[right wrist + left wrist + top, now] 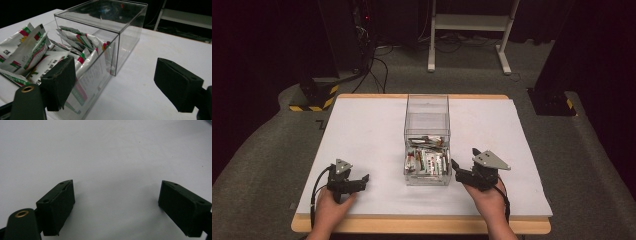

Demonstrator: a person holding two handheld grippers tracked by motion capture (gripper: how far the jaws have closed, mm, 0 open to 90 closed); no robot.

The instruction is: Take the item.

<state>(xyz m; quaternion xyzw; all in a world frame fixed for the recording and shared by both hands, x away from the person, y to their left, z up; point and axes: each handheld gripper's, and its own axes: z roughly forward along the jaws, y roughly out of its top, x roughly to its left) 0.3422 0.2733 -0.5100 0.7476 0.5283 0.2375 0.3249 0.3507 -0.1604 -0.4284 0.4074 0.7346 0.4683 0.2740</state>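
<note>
On the white bench, I hold a pair of tongs in each hand, either side of a clear plastic box that stands near the middle. The left tongs sit low over bare bench at the near left, well apart from the box, jaws spread wide with nothing between them. The right tongs rest just beside the box's near right corner, jaws equally wide and empty; from the right gripper view one jaw overlaps the clear wall, though I cannot tell whether it touches. Inside the box's near half lies a heap of white sachets printed in red and green; the far half looks empty. Beyond the bench, on grey carpet, stand a white metal frame, trailing black cables and two dark stands with yellow-and-black hazard tape.
</note>
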